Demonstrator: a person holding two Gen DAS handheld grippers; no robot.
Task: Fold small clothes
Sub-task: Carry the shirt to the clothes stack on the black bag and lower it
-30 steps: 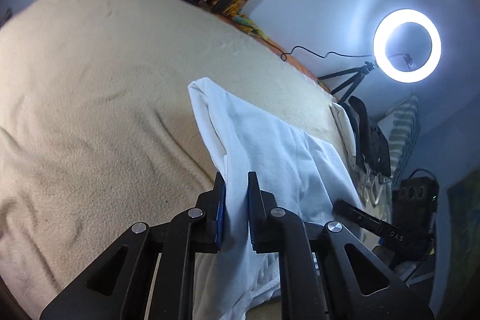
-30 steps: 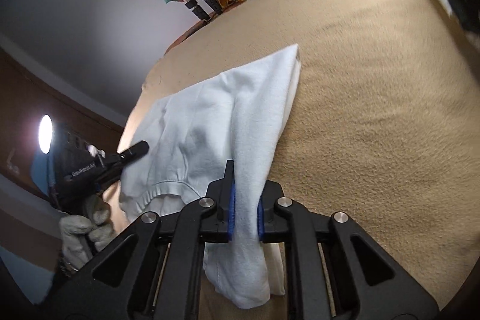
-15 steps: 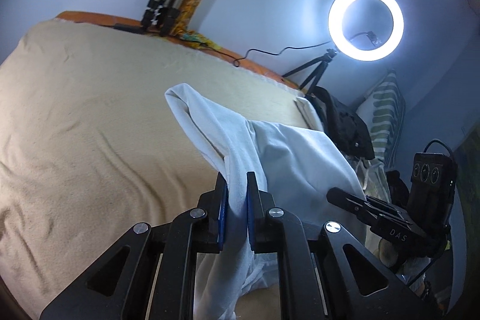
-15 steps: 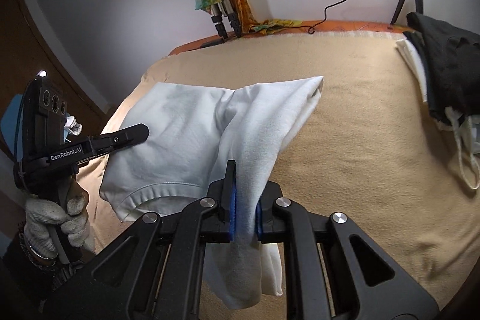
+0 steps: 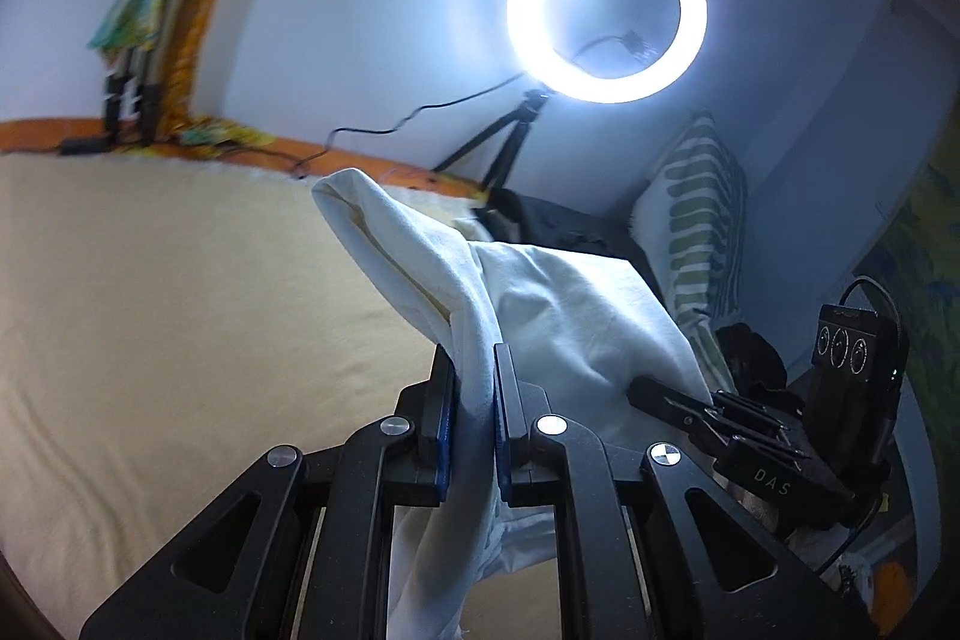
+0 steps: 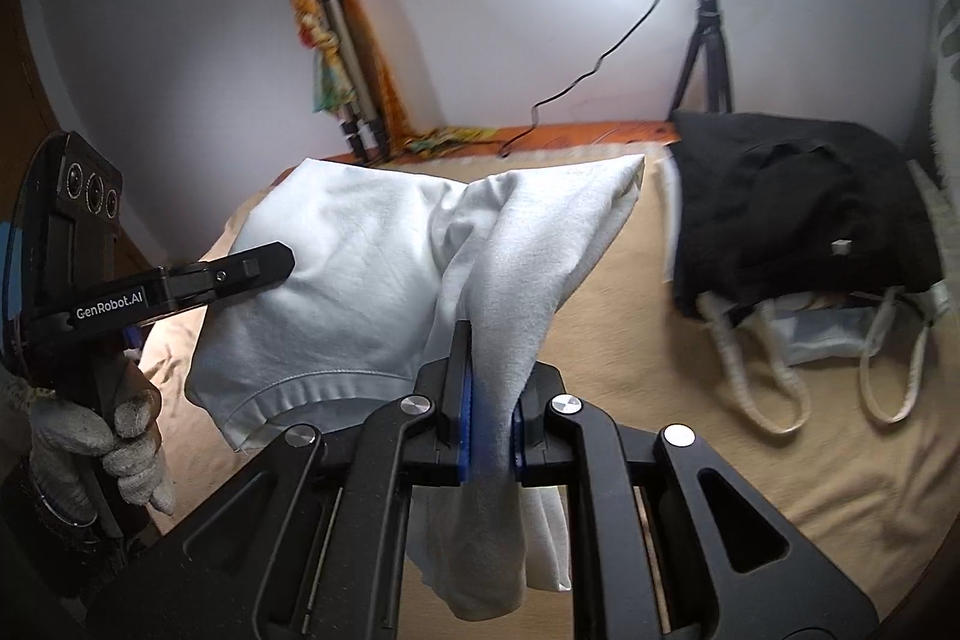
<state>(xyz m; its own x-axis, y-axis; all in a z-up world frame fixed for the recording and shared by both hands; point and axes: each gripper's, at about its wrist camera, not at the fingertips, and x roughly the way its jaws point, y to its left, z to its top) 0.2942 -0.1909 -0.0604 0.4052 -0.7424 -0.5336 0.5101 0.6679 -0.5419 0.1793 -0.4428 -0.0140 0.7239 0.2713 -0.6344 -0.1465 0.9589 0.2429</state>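
Gripping left [image 5: 473, 400]: jaws clamped on shirt [image 5: 576, 316]
Right [image 6: 491, 400]: jaws clamped on shirt
Shirt: raised above blanket [image 5: 180, 310]

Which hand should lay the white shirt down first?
Probably the right gripper. It is shut on the white shirt over bare blanket, with room ahead. The left gripper, also shut on it, faces a pillow and wall.
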